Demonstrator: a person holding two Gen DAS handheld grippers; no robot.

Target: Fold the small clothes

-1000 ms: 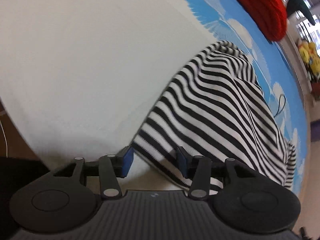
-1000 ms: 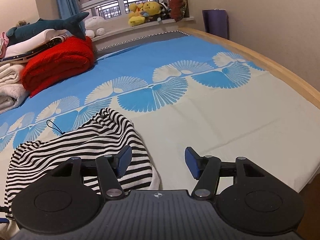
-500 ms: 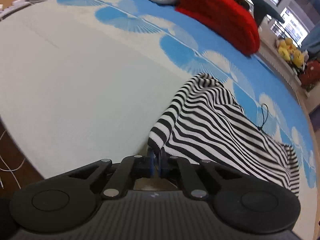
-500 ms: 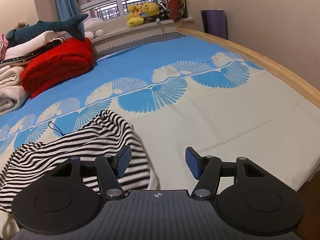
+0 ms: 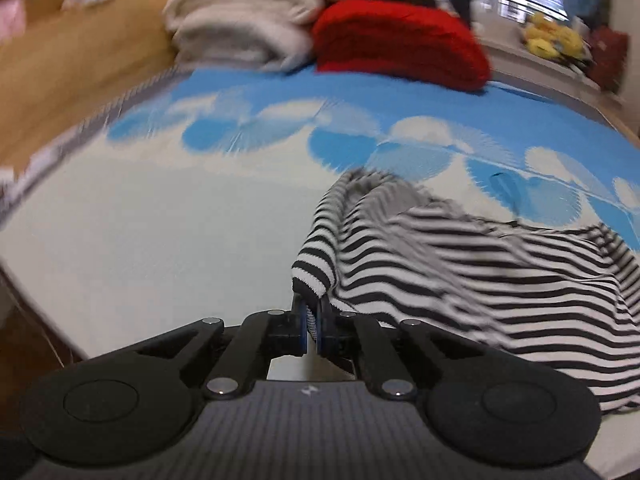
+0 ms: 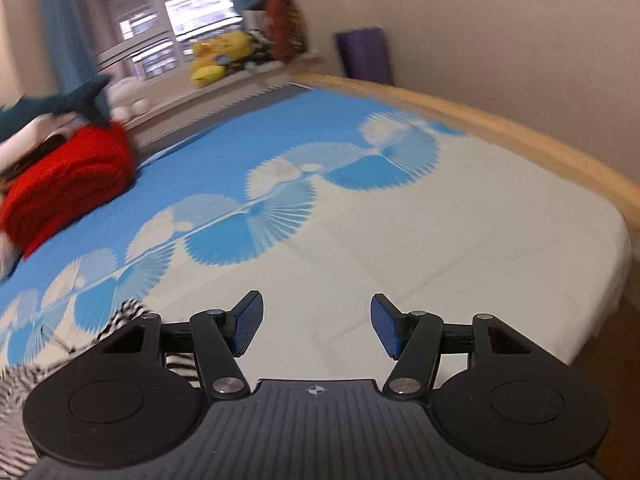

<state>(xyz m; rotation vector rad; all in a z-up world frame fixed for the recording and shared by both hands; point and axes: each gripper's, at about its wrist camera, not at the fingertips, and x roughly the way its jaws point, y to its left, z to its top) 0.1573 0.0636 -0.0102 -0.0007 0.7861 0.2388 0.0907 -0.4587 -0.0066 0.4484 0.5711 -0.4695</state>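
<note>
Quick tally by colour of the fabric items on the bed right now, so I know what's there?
Black-and-white striped garment, pinched by the left gripper: 1
Red folded blanket: 1
Cream folded blankets, stack too blurred to split: 1
Total: 3
The right gripper holds nothing.

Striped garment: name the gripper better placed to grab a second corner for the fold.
Right. The right gripper is open with nothing between its fingers, and the striped garment lies just to its left. The left gripper is shut on a corner.
</note>
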